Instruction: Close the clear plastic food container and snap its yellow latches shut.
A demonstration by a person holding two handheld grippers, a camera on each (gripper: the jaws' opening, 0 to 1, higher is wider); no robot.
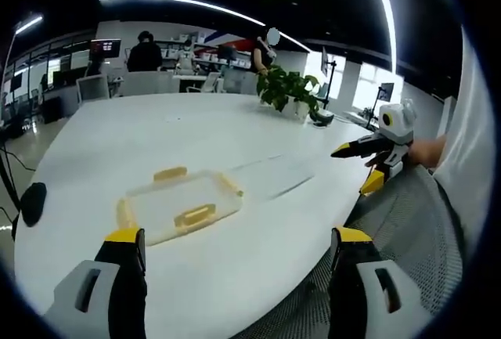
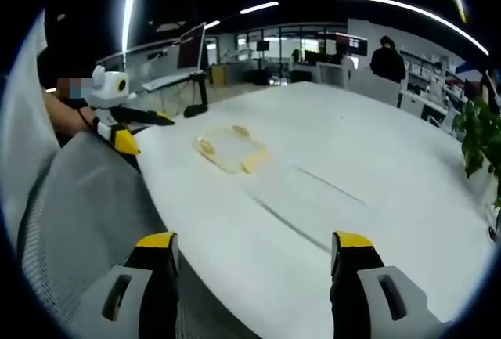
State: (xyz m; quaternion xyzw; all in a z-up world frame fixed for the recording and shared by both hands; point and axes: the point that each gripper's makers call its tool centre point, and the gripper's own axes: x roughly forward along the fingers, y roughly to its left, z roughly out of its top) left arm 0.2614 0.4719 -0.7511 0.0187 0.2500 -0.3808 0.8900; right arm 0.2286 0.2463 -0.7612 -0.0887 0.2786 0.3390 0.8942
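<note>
Hovering at the near table (image 1: 235, 276) edge, the left gripper (image 1: 239, 249) is holding its jaws wide apart and empty, framing the container (image 1: 180, 206) at 11 o'clock, probably lining up an approach. The right gripper (image 2: 254, 253) is likewise gaping with nothing between its jaws, waiting over a mesh chair (image 2: 86, 206) back. Beyond, the container (image 2: 229, 149) is lying flat near the table's edge, touched by neither tool, its yellow latches (image 1: 194, 215) flared outward; whether the lid is seated cannot be told. Farther off, a plant (image 1: 288, 88) is standing at 1 o'clock.
</note>
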